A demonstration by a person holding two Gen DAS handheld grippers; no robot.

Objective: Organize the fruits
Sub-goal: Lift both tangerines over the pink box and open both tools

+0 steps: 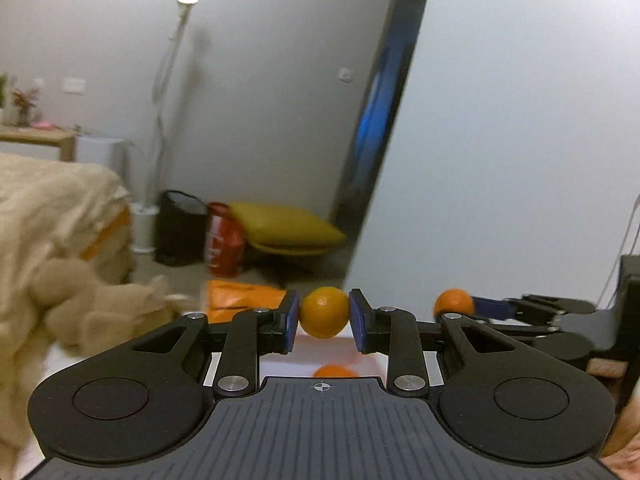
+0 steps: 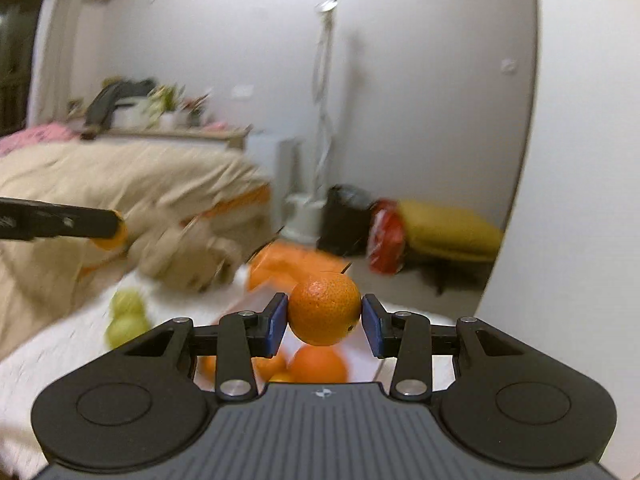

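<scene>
Left gripper [image 1: 324, 316] is clamped on an orange [image 1: 325, 312]; right gripper [image 2: 325, 320] grips another orange [image 2: 324, 309]. Both are held above the white surface [image 2: 60, 364], probably for sorting away from the green fruits [image 2: 127, 318].

Pears [image 2: 126, 320] left — oranges [image 2: 316, 364] right

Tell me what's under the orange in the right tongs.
Below the orange held in the right tongs lie more oranges, blurred, on a white surface. The tongs' body hides the rest, so their count is unclear.
</scene>
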